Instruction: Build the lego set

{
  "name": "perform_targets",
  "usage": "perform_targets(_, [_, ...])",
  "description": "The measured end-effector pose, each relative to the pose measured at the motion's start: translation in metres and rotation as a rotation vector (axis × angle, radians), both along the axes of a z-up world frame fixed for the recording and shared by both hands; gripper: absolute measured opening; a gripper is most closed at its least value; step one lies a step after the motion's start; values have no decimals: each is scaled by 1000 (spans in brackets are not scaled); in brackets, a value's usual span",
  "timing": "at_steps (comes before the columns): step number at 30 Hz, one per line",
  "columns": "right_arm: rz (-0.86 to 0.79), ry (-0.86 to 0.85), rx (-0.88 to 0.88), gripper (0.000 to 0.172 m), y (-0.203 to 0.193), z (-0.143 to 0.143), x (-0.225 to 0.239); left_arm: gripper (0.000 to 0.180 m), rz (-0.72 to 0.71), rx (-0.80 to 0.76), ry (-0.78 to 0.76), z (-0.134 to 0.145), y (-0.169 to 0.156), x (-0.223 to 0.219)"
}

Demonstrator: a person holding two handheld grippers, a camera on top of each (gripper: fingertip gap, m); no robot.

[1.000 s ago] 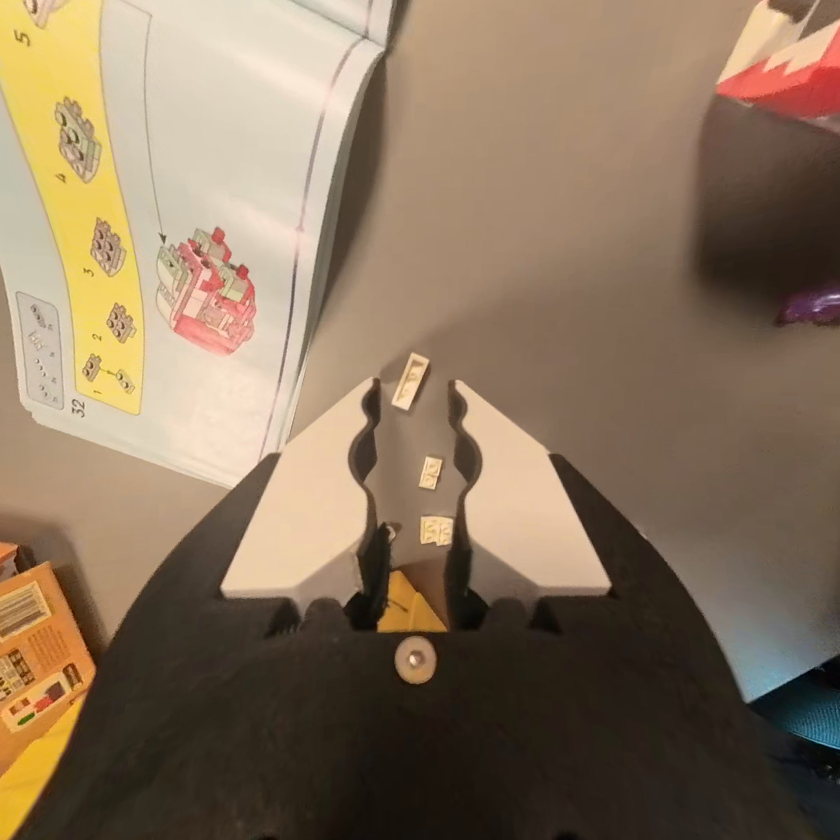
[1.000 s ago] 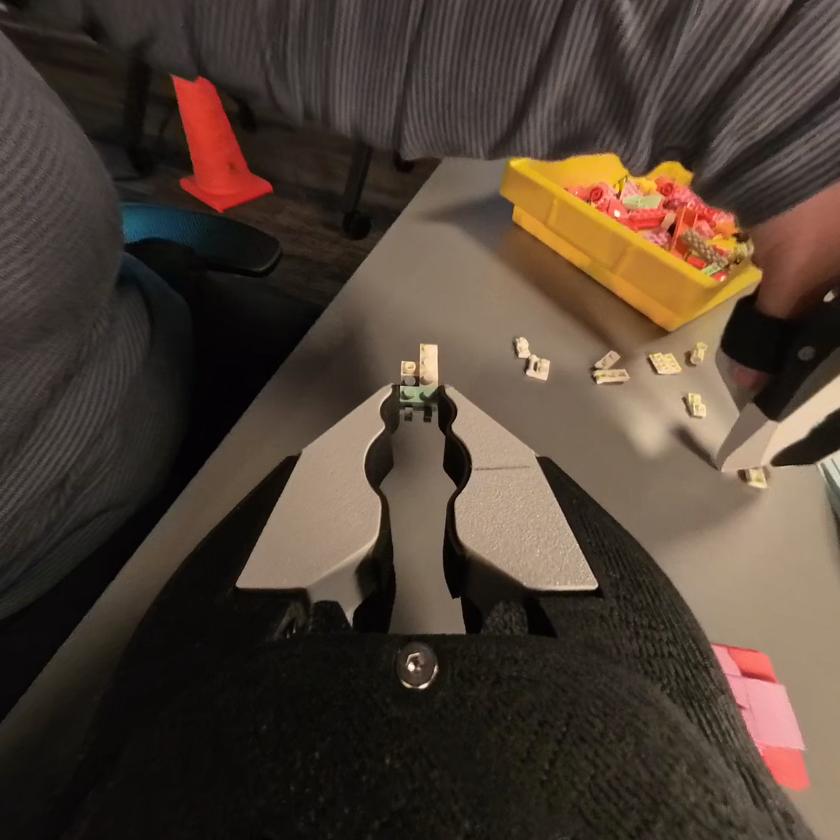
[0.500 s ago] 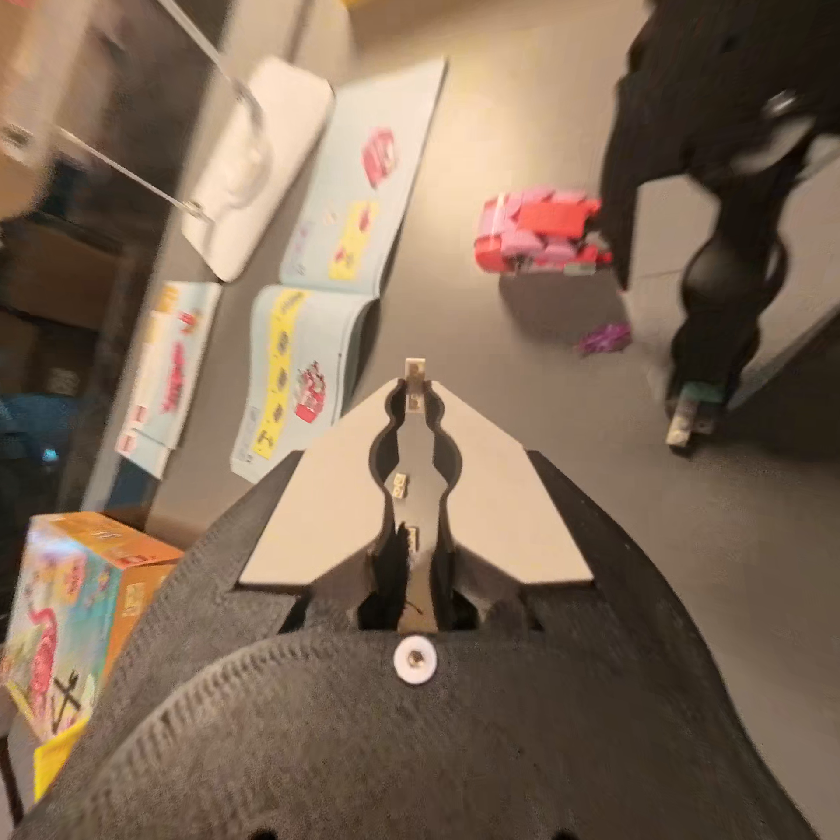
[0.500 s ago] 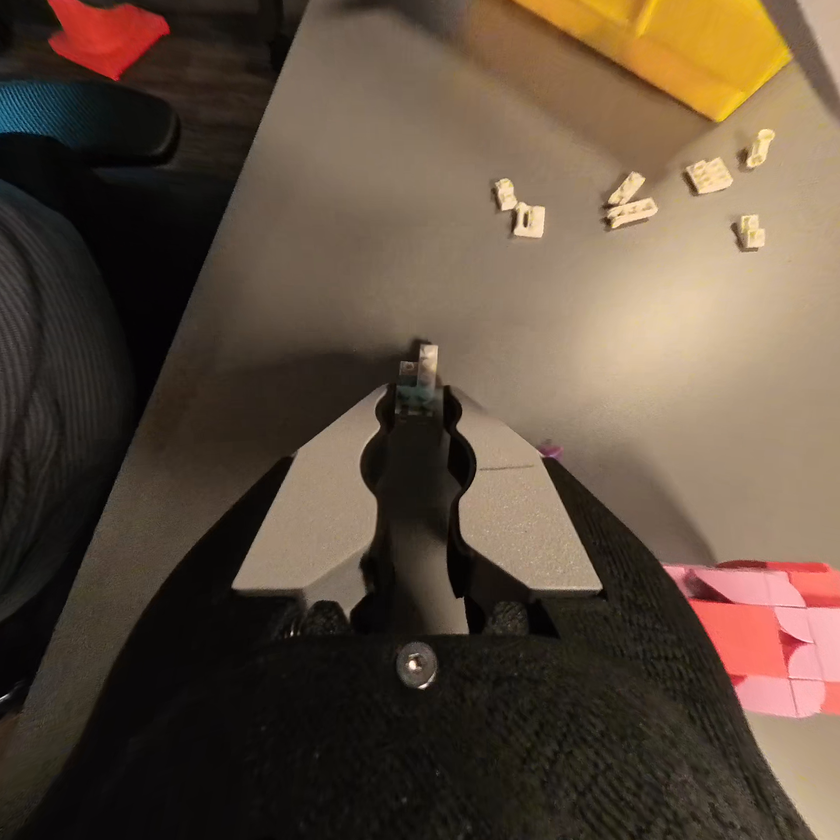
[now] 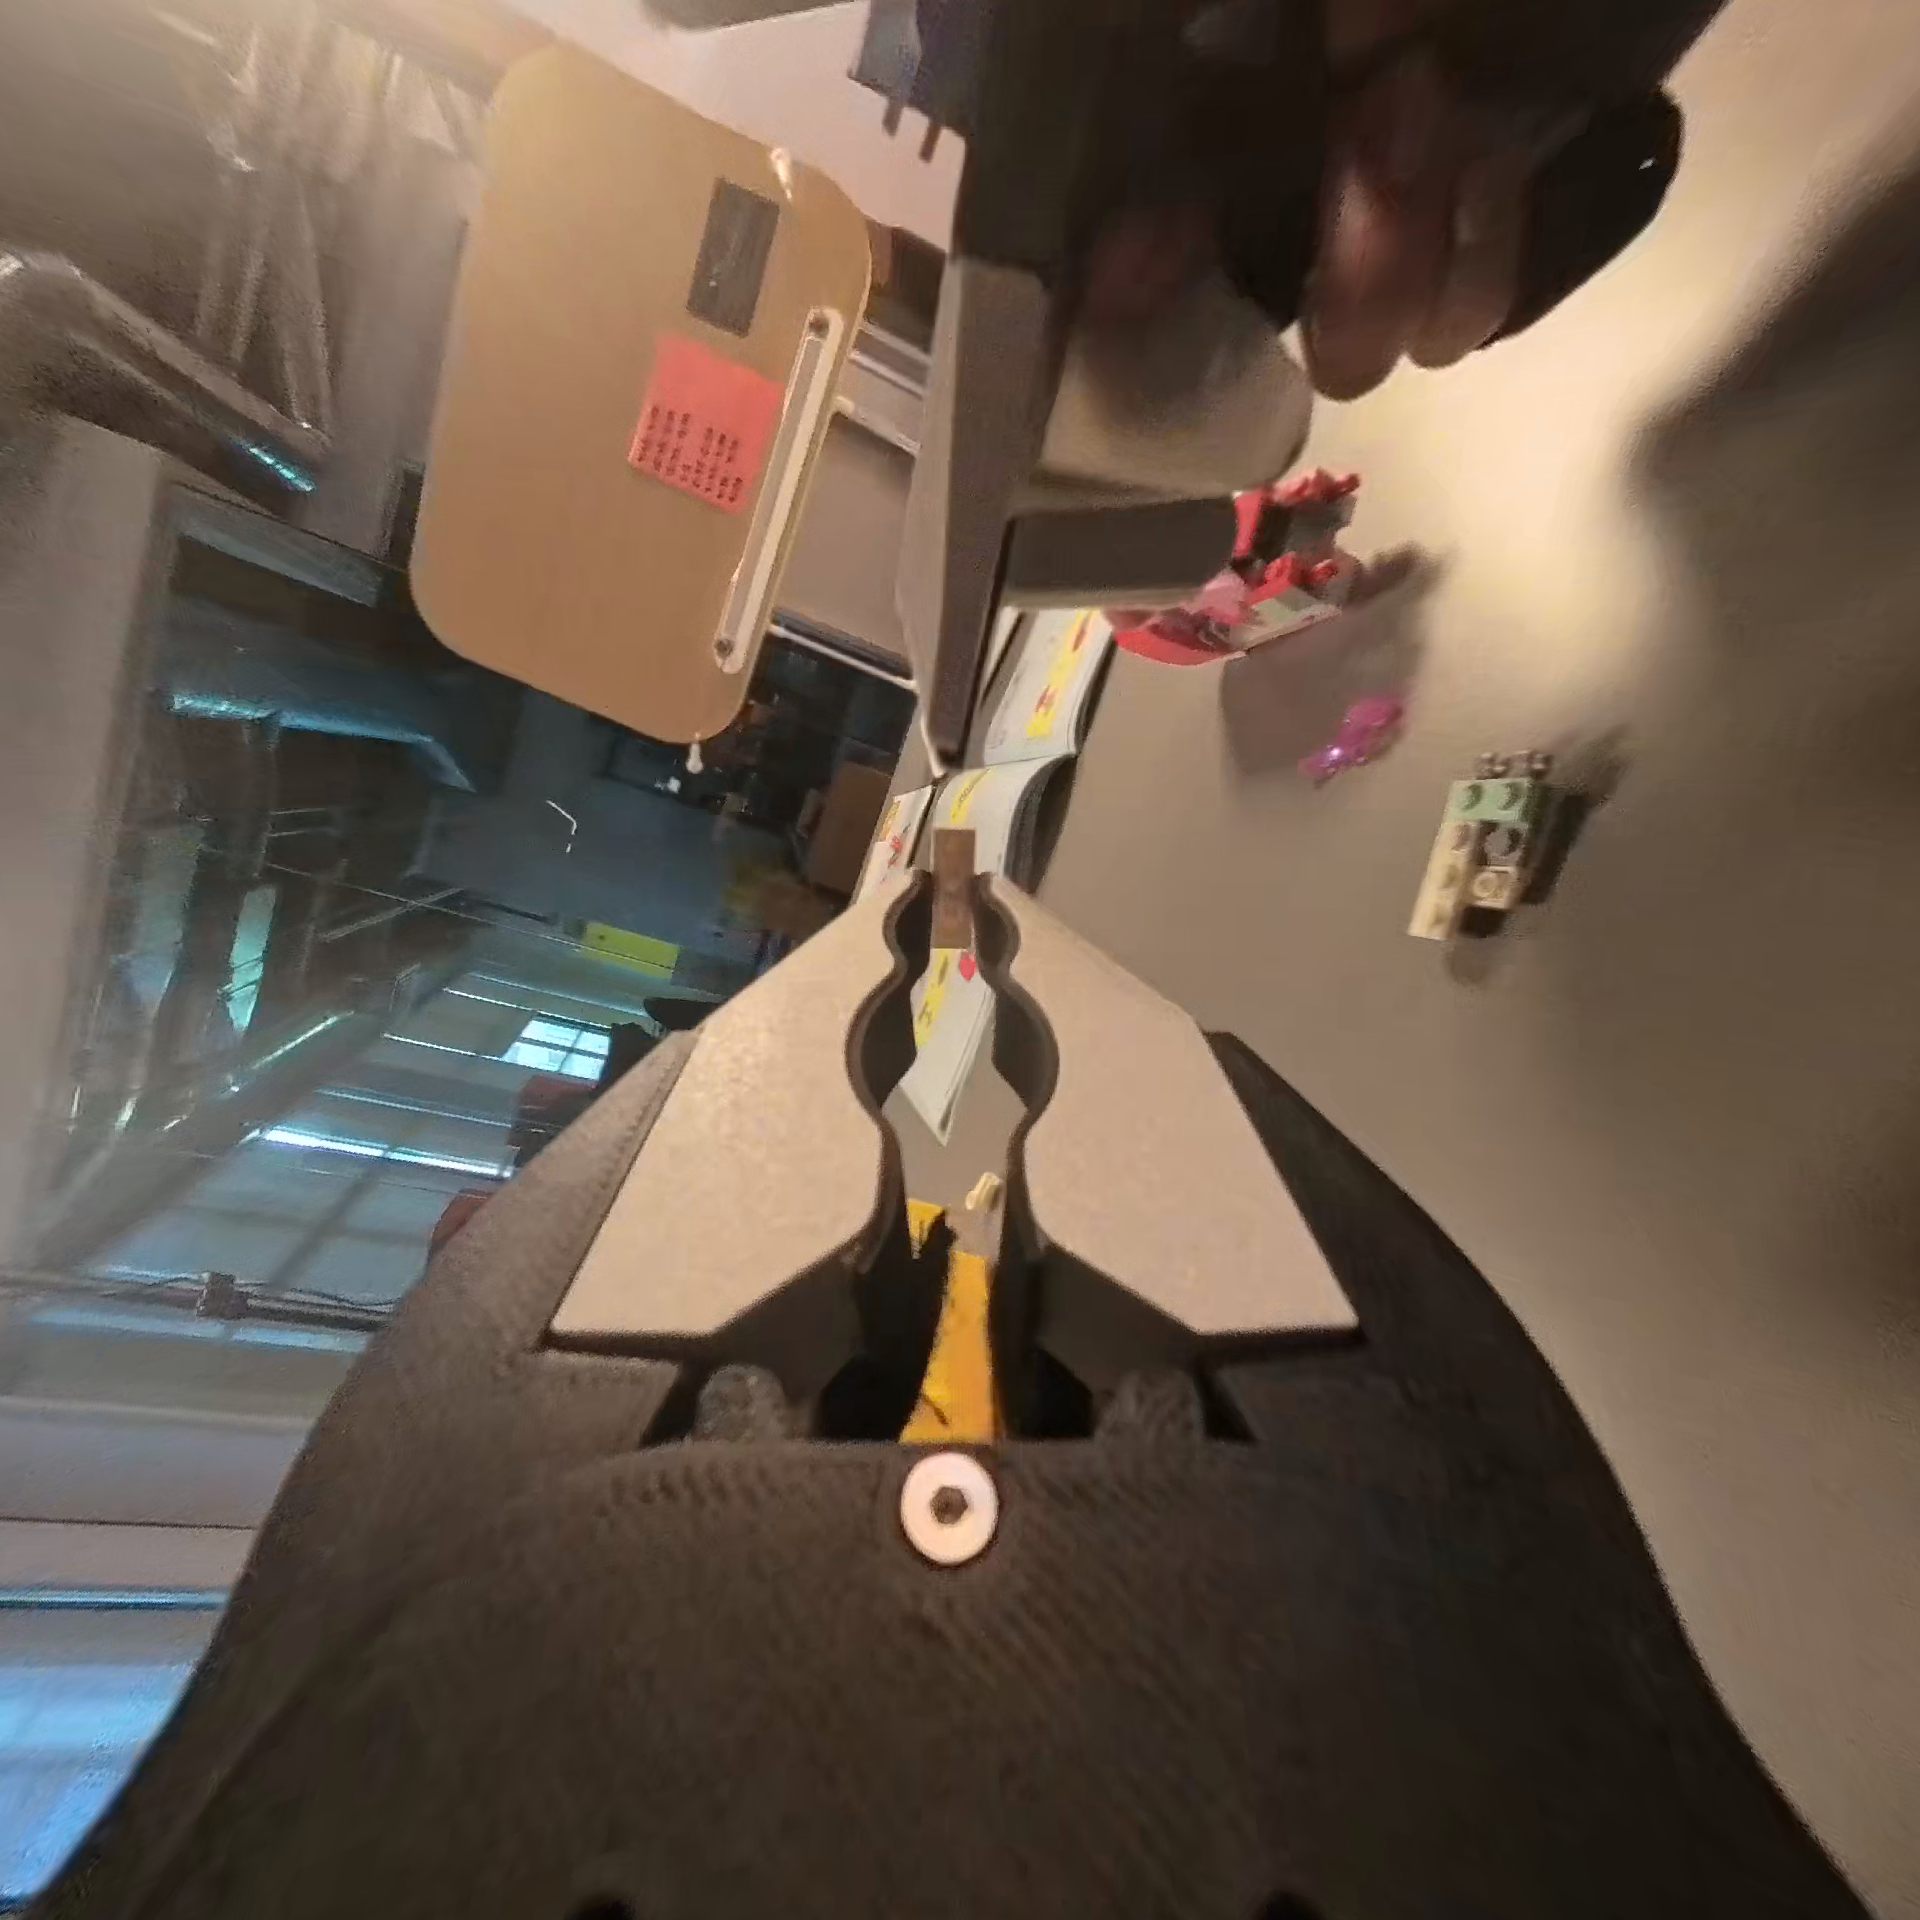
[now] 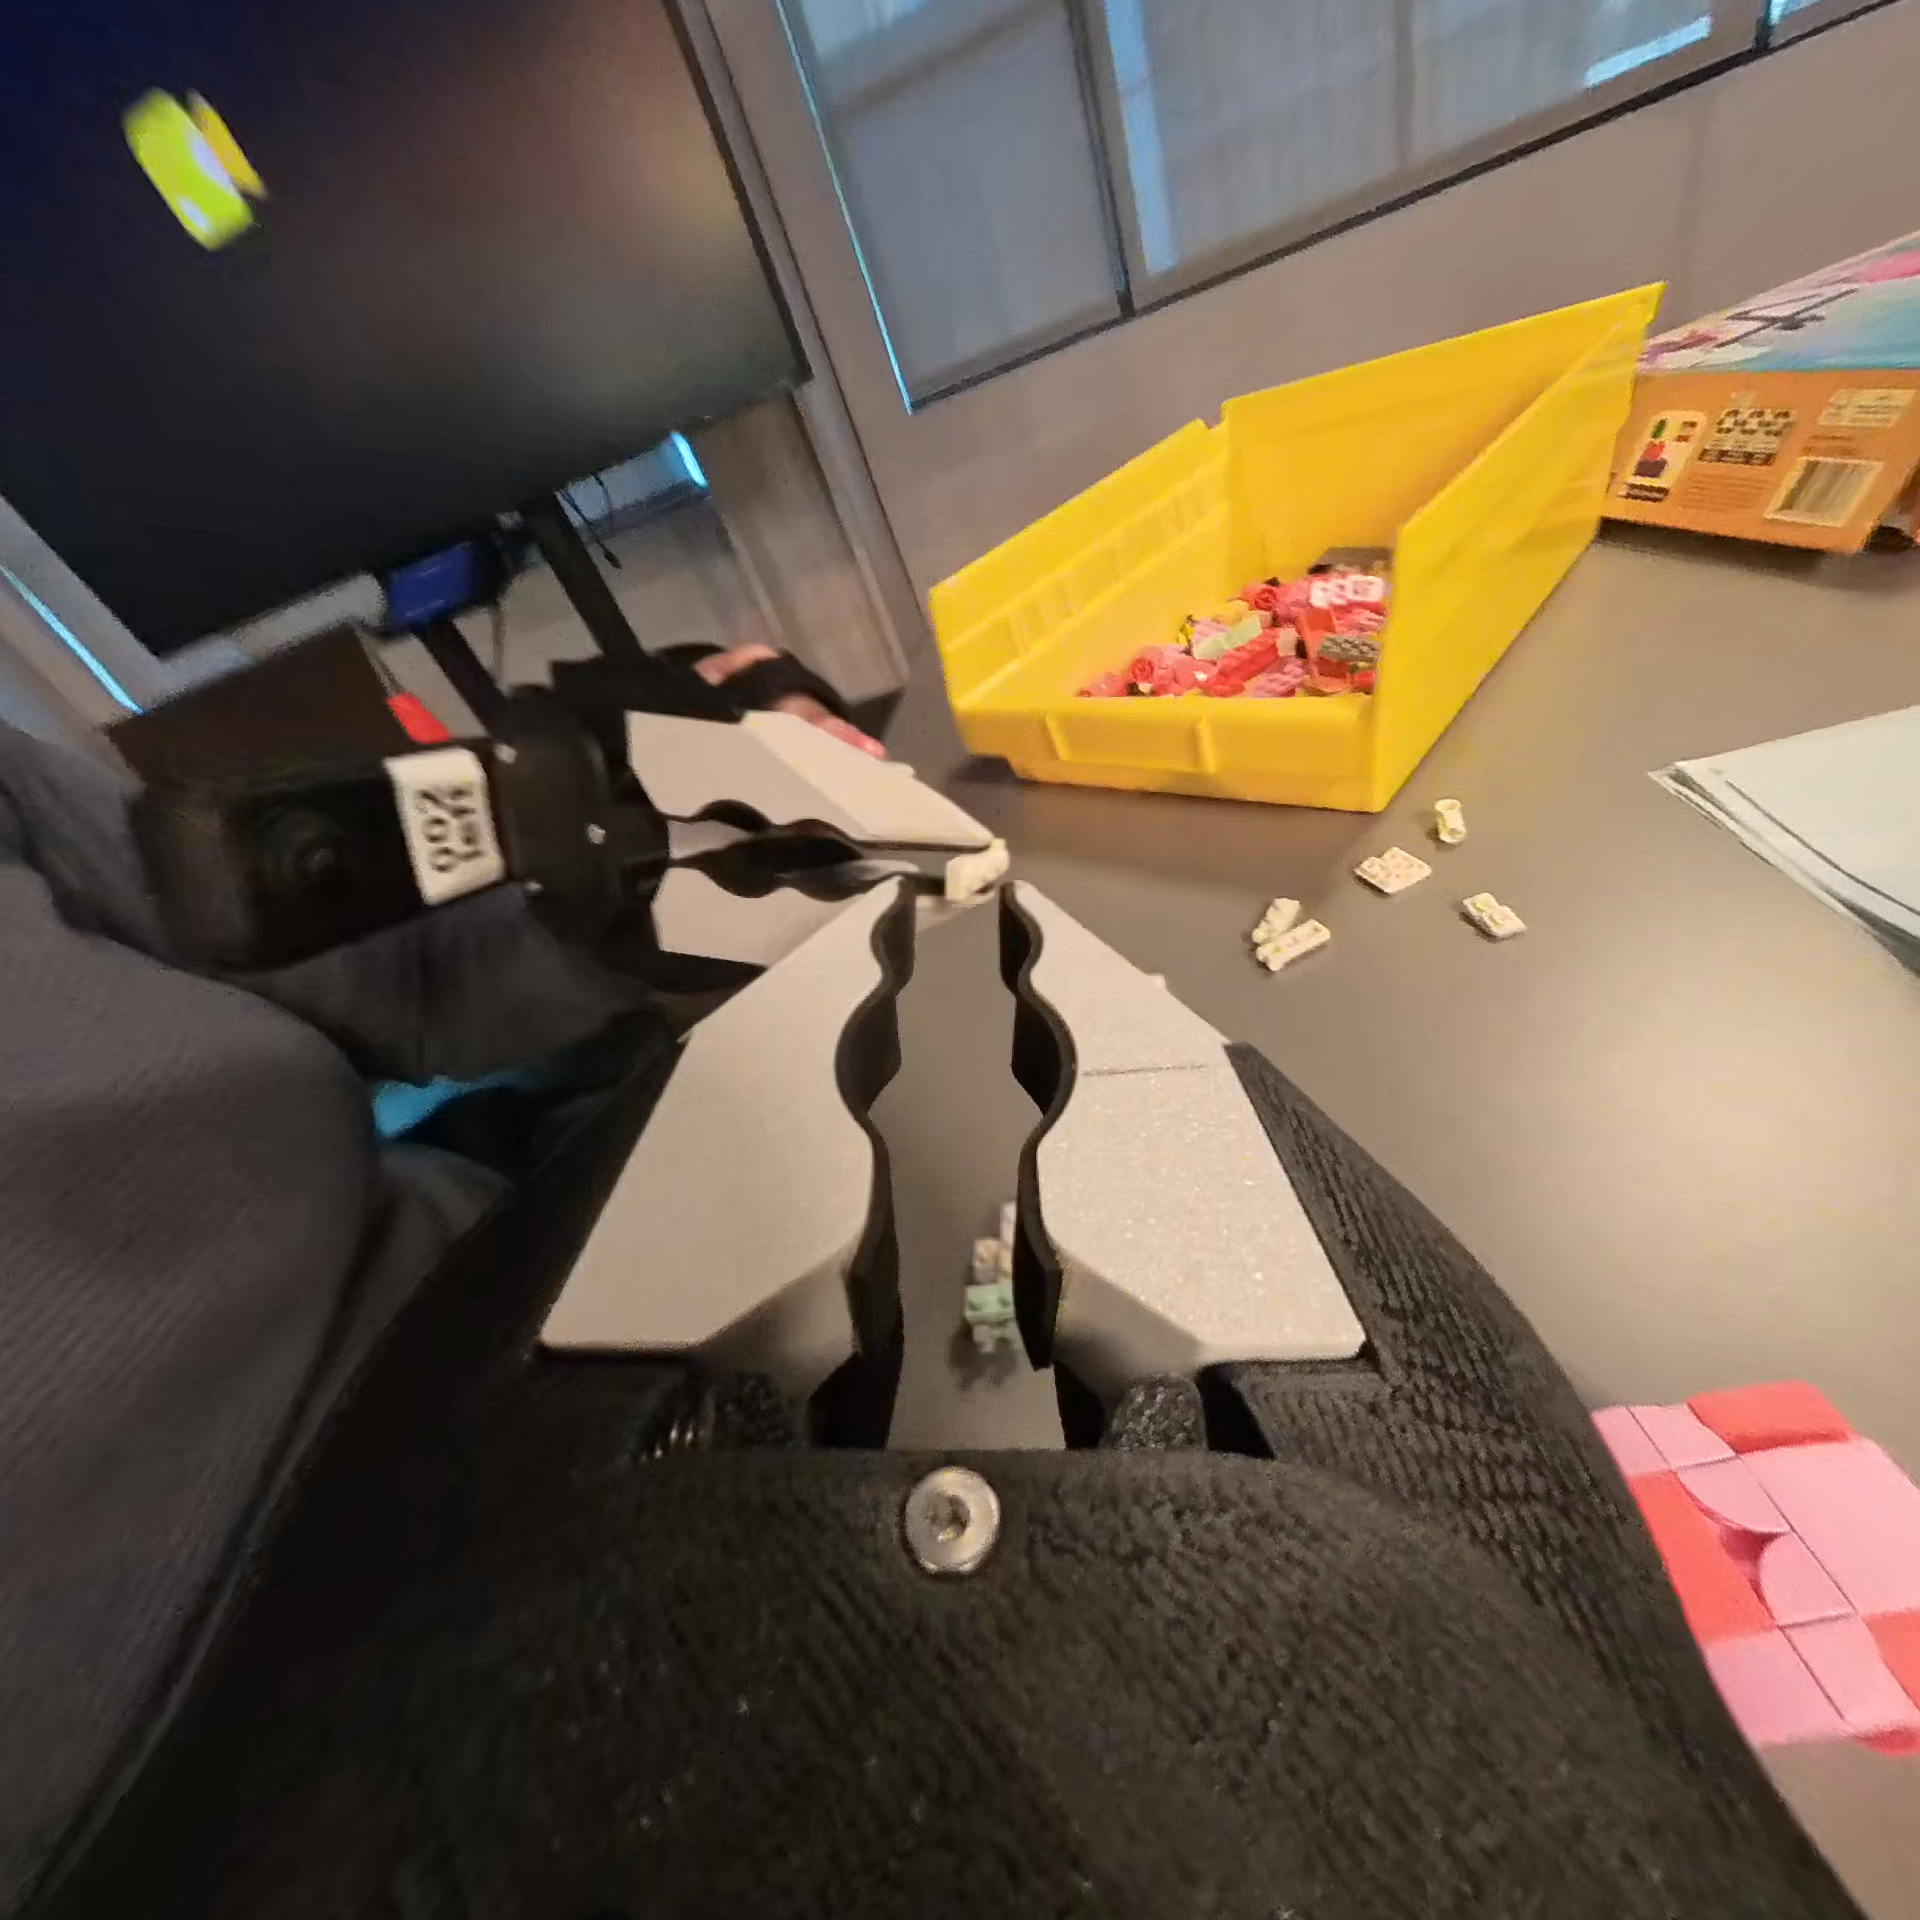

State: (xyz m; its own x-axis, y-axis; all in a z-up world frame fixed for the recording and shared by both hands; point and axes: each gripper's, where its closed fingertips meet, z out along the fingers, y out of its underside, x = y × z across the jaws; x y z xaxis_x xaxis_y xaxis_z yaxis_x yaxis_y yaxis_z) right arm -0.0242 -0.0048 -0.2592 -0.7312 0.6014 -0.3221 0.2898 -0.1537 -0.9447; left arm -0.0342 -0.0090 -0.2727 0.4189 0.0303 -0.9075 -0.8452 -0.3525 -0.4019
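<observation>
Left gripper [image 5: 954,894] pinches a small flat brick [image 5: 953,871] at its tips, both pads tight on it, brick poking out toward 12 o'clock. Right gripper [image 5: 1049,520] and the hand [image 5: 1351,208] holding it fill 12–1 o'clock, fingertips not clear. Grey table [image 5: 1558,1143] runs along the right. On it: green-and-cream brick stack [image 5: 1481,857] at 2 o'clock, purple piece [image 5: 1351,738], red-pink model [image 5: 1247,592], open booklet [image 5: 1039,727] just beyond the tips.
</observation>
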Motion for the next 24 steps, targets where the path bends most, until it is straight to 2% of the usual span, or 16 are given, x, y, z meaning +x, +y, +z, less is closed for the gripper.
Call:
perform_targets(3, [-25,8,142,12,-8,-14,-2,6,6,-10,7,-6,3,4])
perform_targets(8, [-39,-8,157,3,-8,-19,-5,6,12,-17,58,-8,5,6])
perform_targets(10, [-37,47,234,3,-6,-21,-3,7,-28,-10,-28,-9,5,10])
perform_targets(11, [-30,93,279,3,-6,-21,-1,11,-71,3,-142,-9,4,16])
perform_targets(12, [-11,164,316,3,-8,-17,3,27,-127,12,-290,-8,2,22])
perform_targets(14, [29,331,401,2,-13,-11,14,41,-259,35,-666,-2,-5,36])
perform_targets(17, [45,572,564,2,-20,-5,27,30,-567,97,-1363,32,-24,45])
perform_targets(18, [46,614,612,2,-22,-5,29,26,-669,112,-1551,43,-32,42])
perform_targets(19, [43,650,638,2,-24,-3,31,26,-693,92,-1674,44,-35,37])
perform_targets(20, [45,682,644,2,-27,-1,33,25,-634,38,-1724,32,-33,33])
perform_targets(22, [57,715,647,2,-30,2,37,25,-506,-73,-1695,6,-29,35])
perform_targets(24, [71,719,649,3,-32,0,39,19,-559,-95,-1730,7,-30,46])
